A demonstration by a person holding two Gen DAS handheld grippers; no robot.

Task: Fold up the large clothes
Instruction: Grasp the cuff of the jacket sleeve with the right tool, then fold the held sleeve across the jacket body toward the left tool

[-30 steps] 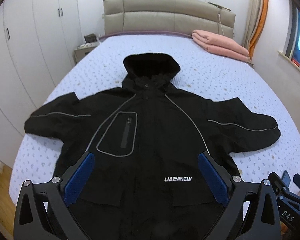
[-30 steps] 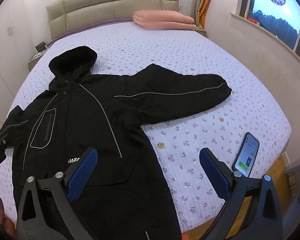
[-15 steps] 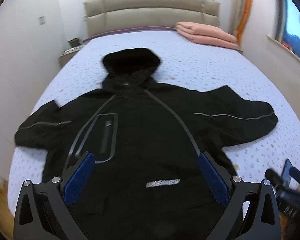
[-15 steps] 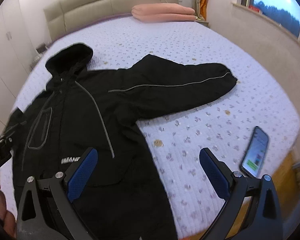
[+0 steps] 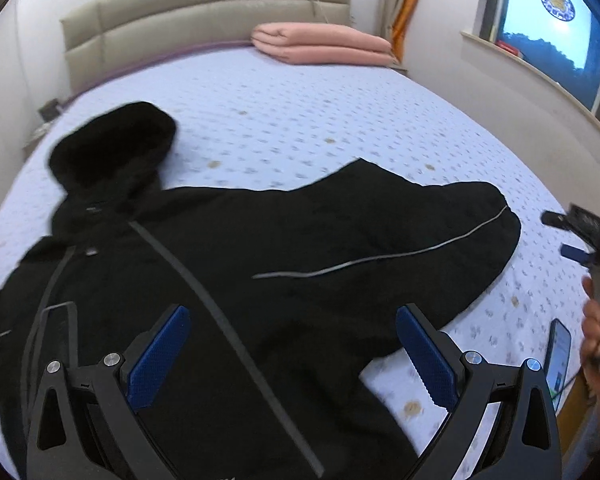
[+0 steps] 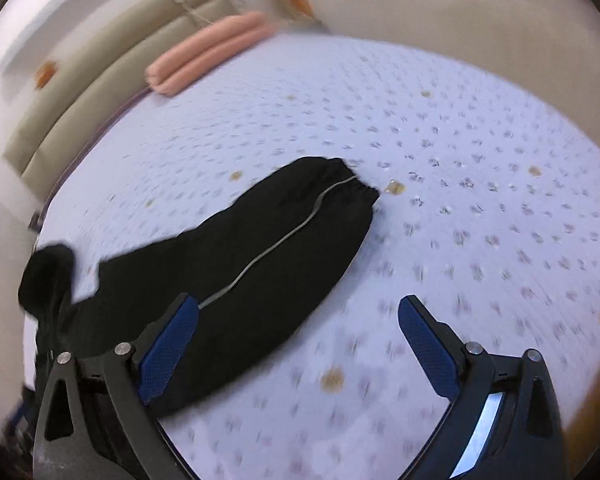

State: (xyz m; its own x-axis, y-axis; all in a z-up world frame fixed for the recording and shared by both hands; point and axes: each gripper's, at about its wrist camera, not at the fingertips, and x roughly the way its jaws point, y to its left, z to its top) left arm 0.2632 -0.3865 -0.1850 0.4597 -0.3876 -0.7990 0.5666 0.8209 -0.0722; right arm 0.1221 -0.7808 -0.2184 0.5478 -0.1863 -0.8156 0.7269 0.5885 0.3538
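Note:
A black hooded jacket (image 5: 268,248) lies flat, front up, on the bed, hood (image 5: 112,144) toward the headboard. Its right sleeve (image 6: 260,248) stretches out, with a grey piping line and an elastic cuff (image 6: 360,188). My left gripper (image 5: 292,316) hovers open above the jacket's chest with nothing between its blue pads. My right gripper (image 6: 298,308) is open too, low over the sleeve, its left pad over the upper sleeve and its right pad over bare sheet. In the left wrist view the right gripper's body (image 5: 588,232) shows at the right edge, held by a hand (image 5: 594,328).
The bed (image 6: 480,160) has a pale lilac patterned sheet. A folded pink blanket (image 5: 320,44) lies by the beige headboard (image 5: 204,12). A phone (image 5: 560,352) rests at the bed's near right edge. A window (image 5: 556,28) and wall bound the right side.
Both grippers have swung to the right. The left now faces the right sleeve side of the jacket. The right has moved close over the sleeve, and its view is motion-blurred.

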